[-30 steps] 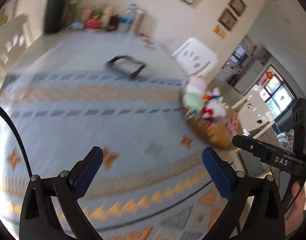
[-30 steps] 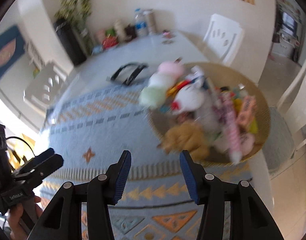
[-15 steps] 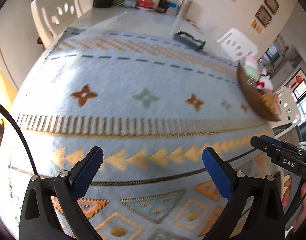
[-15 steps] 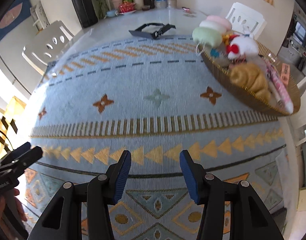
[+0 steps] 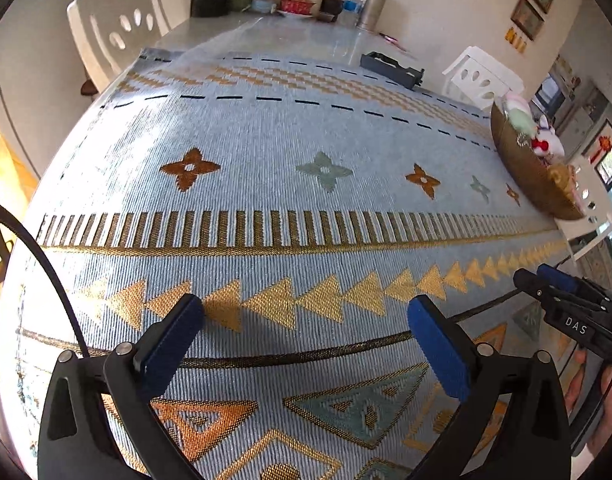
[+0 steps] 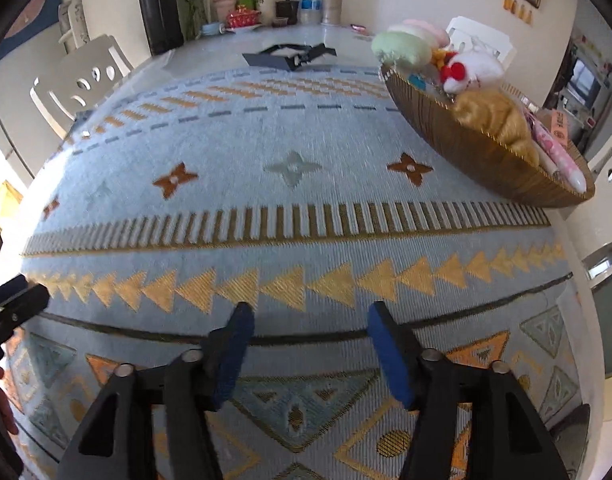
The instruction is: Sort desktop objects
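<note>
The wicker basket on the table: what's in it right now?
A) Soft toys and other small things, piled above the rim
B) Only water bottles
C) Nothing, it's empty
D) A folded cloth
A: in the right wrist view the basket holds a green plush, a white plush with red on it, a tan plush and a pink patterned item, some rising above the rim.
</note>
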